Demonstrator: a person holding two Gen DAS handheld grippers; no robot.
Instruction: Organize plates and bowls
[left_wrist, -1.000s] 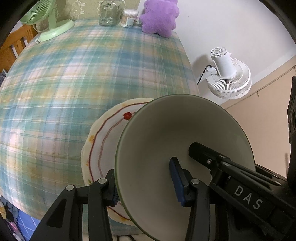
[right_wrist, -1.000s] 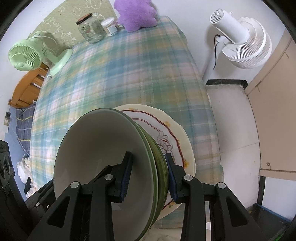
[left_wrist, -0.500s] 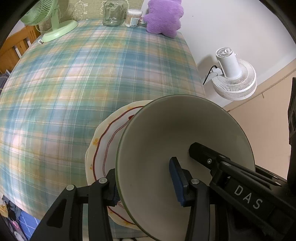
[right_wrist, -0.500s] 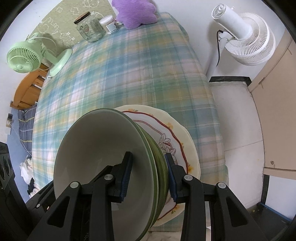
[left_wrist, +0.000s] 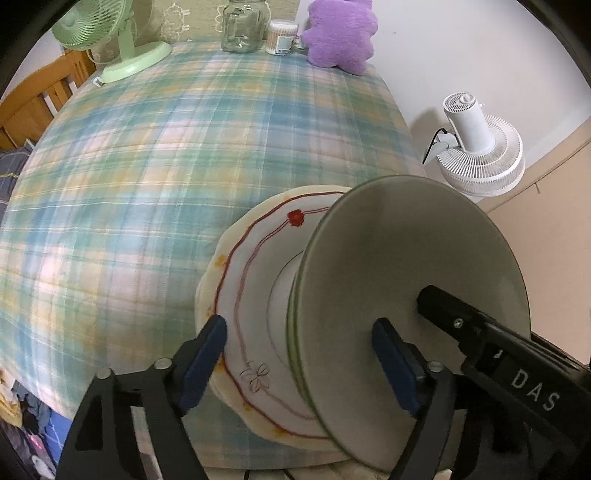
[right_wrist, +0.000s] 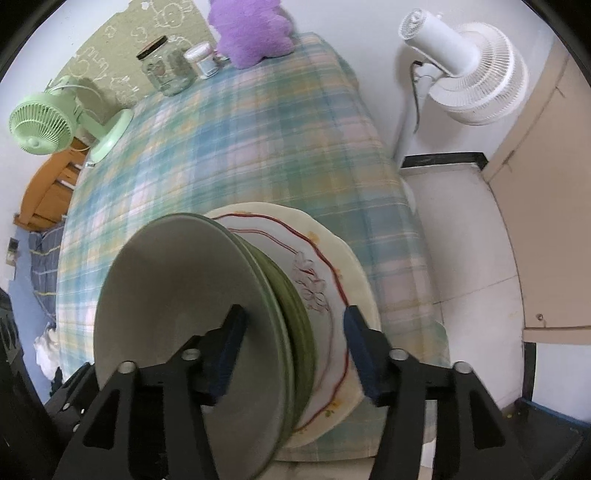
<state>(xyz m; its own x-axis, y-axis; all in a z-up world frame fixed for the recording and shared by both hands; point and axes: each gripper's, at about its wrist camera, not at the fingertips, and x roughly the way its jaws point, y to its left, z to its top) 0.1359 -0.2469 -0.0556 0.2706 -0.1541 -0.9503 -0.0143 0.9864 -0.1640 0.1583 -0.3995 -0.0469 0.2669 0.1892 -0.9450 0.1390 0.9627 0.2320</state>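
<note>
Nearest the left wrist camera, left gripper with jaws opening and standing wide, one blue pad out over the plate's near-left rim, the other inside the green bowl; bowl wall between the pads, neither one pressing on it. Just right of that inner pad, a black finger of the other gripper reaching into the bowl. Nearest the right wrist camera, right gripper likewise opening, jaws at a middling spread, left pad inside the bowl, right pad outside over the plate; bowl rim and ribbed green outer wall in the gap, clear of both pads. Green bowl set on the cream plate, off toward the plate's right half in the left view, pale grey-green within, thin green rim. Plate scalloped, ringed with a dark red line, a red flower and an outlined blossom on its border, lying at the near edge of the plaid tablecloth. Beyond, open cloth in blue, green, yellow and pink checks. At the far end, a mint-green desk fan on the left, then a glass jar, a small round container of cotton swabs just beside it, and a purple plush toy at the corner. Off the table's right side, a white floor fan by the wall.
</note>
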